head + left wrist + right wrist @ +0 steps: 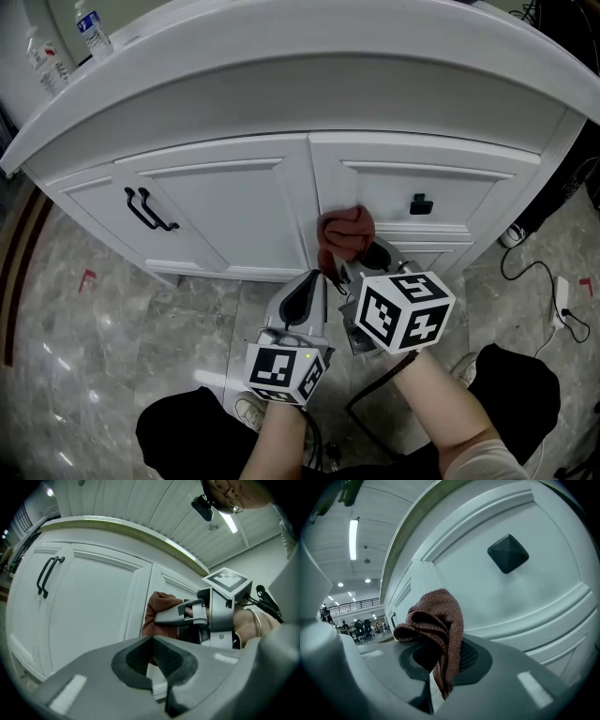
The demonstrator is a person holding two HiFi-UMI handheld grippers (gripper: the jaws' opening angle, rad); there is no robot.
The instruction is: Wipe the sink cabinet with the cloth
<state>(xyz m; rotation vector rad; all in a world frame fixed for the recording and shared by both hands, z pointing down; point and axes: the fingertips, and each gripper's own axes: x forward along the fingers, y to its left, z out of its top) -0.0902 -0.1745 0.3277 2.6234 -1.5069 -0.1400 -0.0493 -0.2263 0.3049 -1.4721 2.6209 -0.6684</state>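
- Right tool point(354, 255) clamped on cloth point(345, 228); the reddish-brown wad sticks out past the jaw tips.
- Cloth bunched against sink cabinet point(234, 202) front, on the upright strip between left door and right drawer, at 8 o'clock from black knob point(421, 203).
- Left tool point(305, 298) closed, nothing between its jaws. It sits at 7 o'clock from right tool, just beside it, aimed at the cabinet, clear of cloth.
- Two black pull handles point(148, 210) on left door, at 9 o'clock from cloth, well apart from it.
- Grey marble floor point(84, 328) under cabinet; black cable point(525, 272) on it at 3 o'clock of head view.
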